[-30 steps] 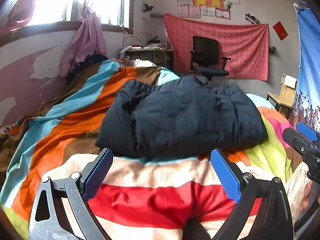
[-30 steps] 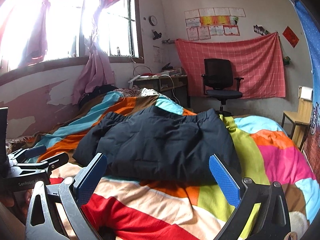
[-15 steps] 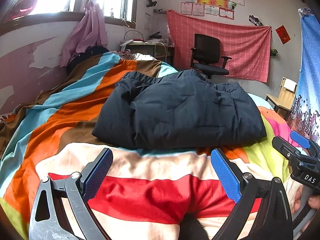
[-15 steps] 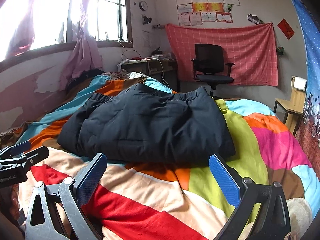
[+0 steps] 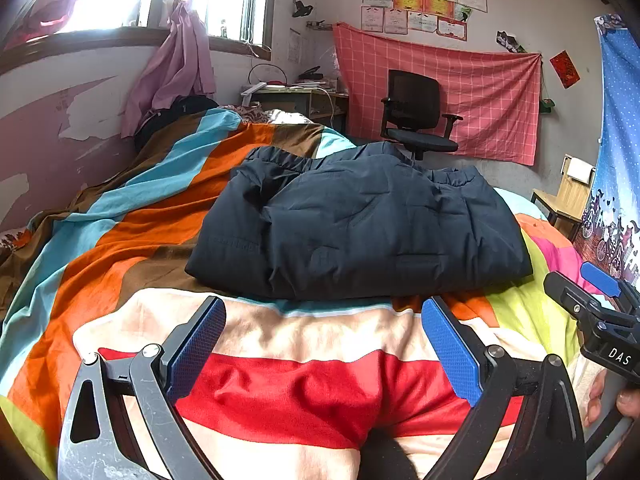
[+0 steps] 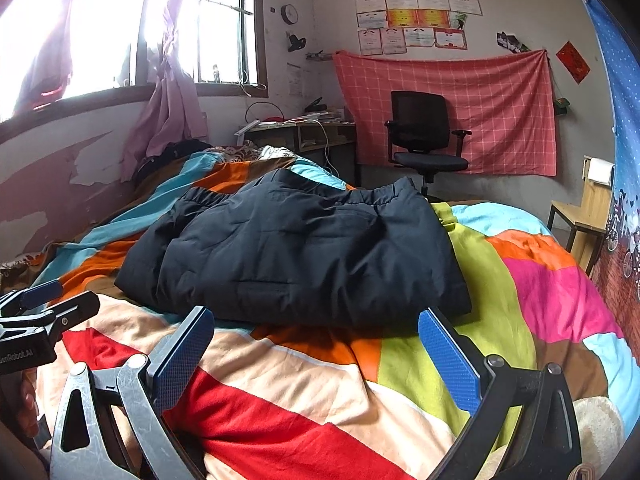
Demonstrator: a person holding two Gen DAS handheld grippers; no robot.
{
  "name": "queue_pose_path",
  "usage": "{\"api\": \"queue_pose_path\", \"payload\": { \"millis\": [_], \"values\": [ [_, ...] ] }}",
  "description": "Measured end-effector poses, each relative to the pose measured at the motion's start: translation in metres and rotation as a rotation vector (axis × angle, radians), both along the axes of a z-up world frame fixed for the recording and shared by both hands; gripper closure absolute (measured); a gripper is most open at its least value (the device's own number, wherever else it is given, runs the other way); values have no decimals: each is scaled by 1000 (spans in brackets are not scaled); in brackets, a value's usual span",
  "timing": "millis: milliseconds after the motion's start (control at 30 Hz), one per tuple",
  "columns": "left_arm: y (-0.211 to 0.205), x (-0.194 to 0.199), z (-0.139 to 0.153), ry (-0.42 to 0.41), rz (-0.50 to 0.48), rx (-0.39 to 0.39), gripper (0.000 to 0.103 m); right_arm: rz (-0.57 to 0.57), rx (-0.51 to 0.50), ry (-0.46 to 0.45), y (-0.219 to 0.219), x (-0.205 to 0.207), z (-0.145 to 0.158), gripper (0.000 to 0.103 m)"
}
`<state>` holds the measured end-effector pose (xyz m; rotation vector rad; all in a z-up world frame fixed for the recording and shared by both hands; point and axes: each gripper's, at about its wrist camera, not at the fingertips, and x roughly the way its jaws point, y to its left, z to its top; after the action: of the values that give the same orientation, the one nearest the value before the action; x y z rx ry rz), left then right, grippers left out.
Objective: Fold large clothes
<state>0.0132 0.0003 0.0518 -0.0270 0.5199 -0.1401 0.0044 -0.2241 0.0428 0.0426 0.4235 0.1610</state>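
On the striped bedspread [image 5: 120, 248] ahead of you, the dark padded jacket [image 5: 360, 232] already lies folded into a thick, squarish bundle.

You look near the end of this fold: its elastic hem sits along the far edge and nothing trails out loose, though the top is still puffy and may want pressing flat. Your left gripper [image 5: 324, 344] and right gripper [image 6: 316, 350] both hover just short of its near edge, jaws spread wide, gripping nothing.

Home bedroom, bed [image 5: 120, 240], desk [image 6: 304, 132], curtained window [image 6: 168, 100]
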Motion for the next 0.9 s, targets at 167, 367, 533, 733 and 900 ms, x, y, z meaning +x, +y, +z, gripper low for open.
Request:
{"api": "queue_pose_path", "payload": {
  "millis": [167, 367, 533, 733, 900],
  "values": [
    [0, -1, 1, 1, -3, 0, 7, 2, -1, 0, -1, 0, 0, 0],
    [0, -1, 1, 1, -3, 0, 7, 2, -1, 0, -2, 0, 0, 0],
    [0, -1, 1, 1, -4, -1, 7, 2, -1, 0, -2, -1, 0, 0],
    [-1, -1, 1, 0, -1, 0, 7, 2, 0, -1, -2, -1, -1, 0],
    [-1, -1, 1, 0, -2, 0, 7, 3, 0, 0, -2, -1, -1, 0]
  ]
}}
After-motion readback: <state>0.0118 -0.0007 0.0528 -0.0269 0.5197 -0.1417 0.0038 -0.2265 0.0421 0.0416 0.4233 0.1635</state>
